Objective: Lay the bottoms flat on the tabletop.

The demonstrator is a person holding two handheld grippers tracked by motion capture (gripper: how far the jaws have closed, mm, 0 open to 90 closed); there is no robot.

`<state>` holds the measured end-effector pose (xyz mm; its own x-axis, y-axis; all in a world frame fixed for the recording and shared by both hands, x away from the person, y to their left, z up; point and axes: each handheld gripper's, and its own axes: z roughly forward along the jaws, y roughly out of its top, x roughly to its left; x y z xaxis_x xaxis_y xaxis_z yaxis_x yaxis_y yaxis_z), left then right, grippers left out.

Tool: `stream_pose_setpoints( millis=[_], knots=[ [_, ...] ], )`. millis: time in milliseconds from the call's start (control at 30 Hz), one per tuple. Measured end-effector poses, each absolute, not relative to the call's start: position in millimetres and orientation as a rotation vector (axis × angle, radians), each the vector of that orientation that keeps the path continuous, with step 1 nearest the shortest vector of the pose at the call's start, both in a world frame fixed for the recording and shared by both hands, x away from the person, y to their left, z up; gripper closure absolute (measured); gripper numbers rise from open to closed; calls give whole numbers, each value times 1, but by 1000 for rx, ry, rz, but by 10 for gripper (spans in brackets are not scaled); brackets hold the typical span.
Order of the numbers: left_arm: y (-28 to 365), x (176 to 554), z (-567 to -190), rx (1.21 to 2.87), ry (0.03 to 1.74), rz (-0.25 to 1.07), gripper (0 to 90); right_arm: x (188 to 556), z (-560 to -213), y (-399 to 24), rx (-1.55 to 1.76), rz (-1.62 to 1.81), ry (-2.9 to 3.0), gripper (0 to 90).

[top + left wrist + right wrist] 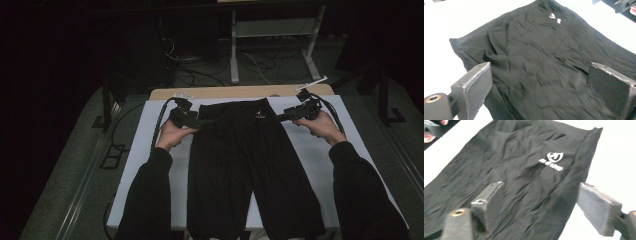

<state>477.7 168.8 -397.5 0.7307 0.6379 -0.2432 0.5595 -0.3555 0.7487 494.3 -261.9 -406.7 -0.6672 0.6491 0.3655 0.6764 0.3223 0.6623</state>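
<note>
- A pair of black shorts [250, 165] is lying flat on the white-covered counter [140, 150], waistband at the far end and both legs pointing toward the person.
- A small white logo [259, 114] is showing near the waistband, on the person's right side.
- The left hand-held gripper [204, 123] is reaching in at the left corner of the waistband; its jaws are standing apart over the fabric, with cloth showing between them in the left gripper view, not pinched.
- The right hand-held gripper [280, 118] is reaching in at the right corner of the waistband; its jaws are likewise standing apart, with the hem edge of the shorts lying between them in the right gripper view.
- Both grippers are pointing inward toward each other across the waistband.
- Dark-sleeved forearms are coming in from the near edge on either side of the shorts.
</note>
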Motion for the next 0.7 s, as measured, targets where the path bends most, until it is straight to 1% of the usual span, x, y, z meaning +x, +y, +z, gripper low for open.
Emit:
stream_pose_setpoints(
  millis=[67, 100, 167, 267, 333, 367, 467, 533, 567, 600, 633, 667, 700],
  knots=[
    [167, 484, -402, 2039, 928, 126, 82, 498, -408, -261, -1284, -1288, -2528, 230],
    [166, 486, -405, 2034, 941, 132, 100, 504, -411, -257, -1334, -1269, -2525, 256],
    [167, 492, -411, 2018, 976, 133, 115, 508, -412, -255, -1355, -1255, -2527, 261],
    [171, 499, -422, 2010, 1054, 127, 136, 516, -418, -250, -1435, -1236, -2534, 317],
    [174, 503, -429, 2000, 1101, 127, 137, 520, -421, -246, -1474, -1223, -2532, 329],
    [176, 504, -432, 1992, 1123, 130, 145, 523, -423, -243, -1506, -1200, -2547, 379],
    [180, 508, -438, 1990, 1185, 137, 161, 527, -426, -239, -1540, -1181, -2559, 391],
    [181, 510, -442, 1983, 1207, 135, 210, 530, -429, -237, -1578, -1180, -2560, 403],
    [181, 511, -444, 1973, 1233, 141, 210, 532, -431, -235, -1597, -1175, -2561, 406],
    [181, 513, -445, 1969, 1252, 157, 243, 534, -433, -234, -1618, -1161, -2573, 420],
    [181, 513, -446, 1957, 1249, 152, 356, 538, -436, -229, -1630, -1146, -2584, 438],
    [180, 515, -448, 1952, 1258, 158, 356, 538, -436, -229, -1630, -1146, -2584, 438],
    [179, 515, -449, 1952, 1277, 181, 402, 539, -437, -226, -1649, -1122, -2601, 466]
  ],
)
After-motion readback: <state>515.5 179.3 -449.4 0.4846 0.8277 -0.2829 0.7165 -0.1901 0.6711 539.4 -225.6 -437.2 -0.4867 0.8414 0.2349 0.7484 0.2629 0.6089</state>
